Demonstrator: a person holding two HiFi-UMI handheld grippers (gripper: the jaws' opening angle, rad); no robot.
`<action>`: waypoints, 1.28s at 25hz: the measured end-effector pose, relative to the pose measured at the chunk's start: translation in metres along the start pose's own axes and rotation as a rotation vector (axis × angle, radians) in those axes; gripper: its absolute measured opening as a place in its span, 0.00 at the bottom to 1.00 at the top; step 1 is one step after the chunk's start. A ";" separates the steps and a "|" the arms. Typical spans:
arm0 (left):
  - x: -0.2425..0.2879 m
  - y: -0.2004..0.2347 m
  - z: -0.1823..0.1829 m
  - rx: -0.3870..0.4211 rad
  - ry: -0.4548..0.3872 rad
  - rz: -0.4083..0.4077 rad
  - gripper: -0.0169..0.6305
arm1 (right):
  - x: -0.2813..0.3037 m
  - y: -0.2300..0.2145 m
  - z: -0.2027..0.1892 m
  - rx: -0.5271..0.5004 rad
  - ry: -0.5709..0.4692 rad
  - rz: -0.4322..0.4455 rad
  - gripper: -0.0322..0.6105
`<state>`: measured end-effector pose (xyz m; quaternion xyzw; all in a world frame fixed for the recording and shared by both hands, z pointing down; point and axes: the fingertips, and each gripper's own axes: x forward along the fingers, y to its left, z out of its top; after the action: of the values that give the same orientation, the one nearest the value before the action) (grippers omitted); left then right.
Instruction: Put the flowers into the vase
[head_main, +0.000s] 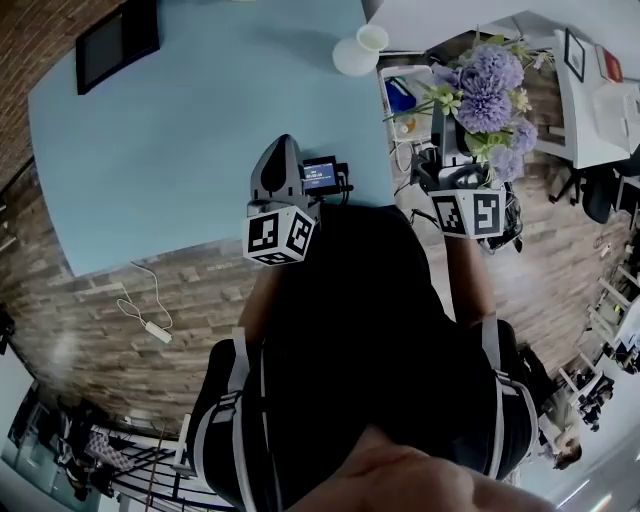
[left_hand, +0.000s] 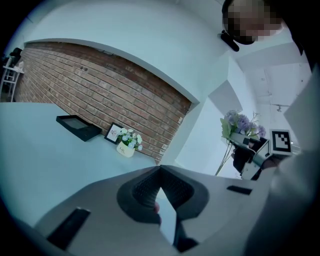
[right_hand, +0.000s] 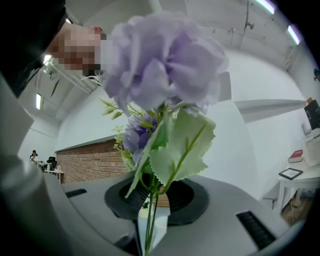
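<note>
My right gripper (head_main: 443, 140) is shut on the green stems of a bunch of purple flowers (head_main: 485, 90), held off the table's right edge. In the right gripper view the stems run between the jaws (right_hand: 150, 192), and the blooms and leaves (right_hand: 165, 75) fill the space ahead. The white vase (head_main: 355, 55) stands upright near the far right corner of the light blue table (head_main: 180, 150), left of the flowers. Over the table's near edge, my left gripper (head_main: 283, 145) is shut, its tips (left_hand: 160, 170) meeting with nothing between them.
A black tray (left_hand: 79, 127), a small picture frame (left_hand: 114, 132) and a little pot of white flowers (left_hand: 127, 142) sit by the brick wall. A white cable with an adapter (head_main: 150, 320) lies on the wooden floor. A white desk (head_main: 600, 90) stands at the right.
</note>
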<state>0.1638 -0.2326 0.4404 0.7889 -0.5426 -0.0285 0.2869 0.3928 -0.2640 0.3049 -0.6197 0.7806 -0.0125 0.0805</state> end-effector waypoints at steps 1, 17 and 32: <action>0.001 0.000 0.001 0.000 -0.001 0.012 0.05 | 0.006 -0.005 0.008 0.002 -0.016 0.006 0.20; 0.004 0.011 -0.008 0.011 0.004 0.194 0.05 | 0.108 -0.032 0.046 -0.040 -0.214 0.172 0.20; 0.023 0.018 -0.006 0.004 0.045 0.223 0.05 | 0.140 -0.032 -0.070 -0.008 -0.036 0.176 0.20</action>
<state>0.1606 -0.2543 0.4605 0.7246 -0.6206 0.0226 0.2989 0.3831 -0.4132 0.3627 -0.5493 0.8304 0.0088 0.0930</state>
